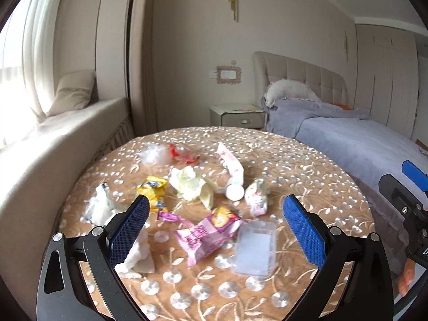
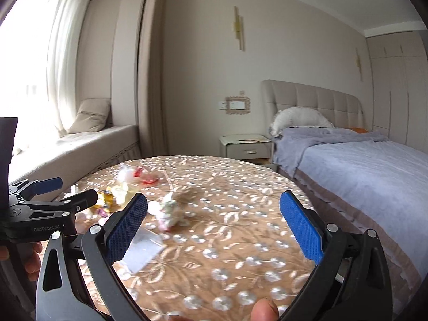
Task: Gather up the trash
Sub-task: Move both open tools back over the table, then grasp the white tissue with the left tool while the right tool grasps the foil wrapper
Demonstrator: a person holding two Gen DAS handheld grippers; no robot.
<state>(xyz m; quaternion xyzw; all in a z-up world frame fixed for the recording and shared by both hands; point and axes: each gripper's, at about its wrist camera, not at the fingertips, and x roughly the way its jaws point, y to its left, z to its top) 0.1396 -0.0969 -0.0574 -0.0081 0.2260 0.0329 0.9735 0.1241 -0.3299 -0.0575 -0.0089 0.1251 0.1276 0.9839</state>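
Trash lies scattered on a round table with a tan flowered cloth [image 1: 307, 176]. In the left wrist view there is a pink snack bag [image 1: 207, 234], a clear plastic tray [image 1: 255, 248], a crumpled yellow paper [image 1: 191, 184], a yellow wrapper [image 1: 153, 190], a small white-and-pink packet [image 1: 256, 196], a white tube [image 1: 231, 165], a red wrapper [image 1: 183, 153] and white tissues [image 1: 100, 208]. My left gripper [image 1: 215, 230] is open and empty above the pink bag. My right gripper [image 2: 214, 224] is open and empty over the table [image 2: 240, 240], right of the small packet [image 2: 169, 211] and the clear tray [image 2: 143, 248].
A bed with a blue-grey cover [image 2: 361, 165] stands close to the table's right side. A window seat with a cushion [image 1: 72, 93] runs along the left. A nightstand [image 1: 236, 115] stands by the far wall. The left gripper's body [image 2: 40, 211] shows at the left of the right wrist view.
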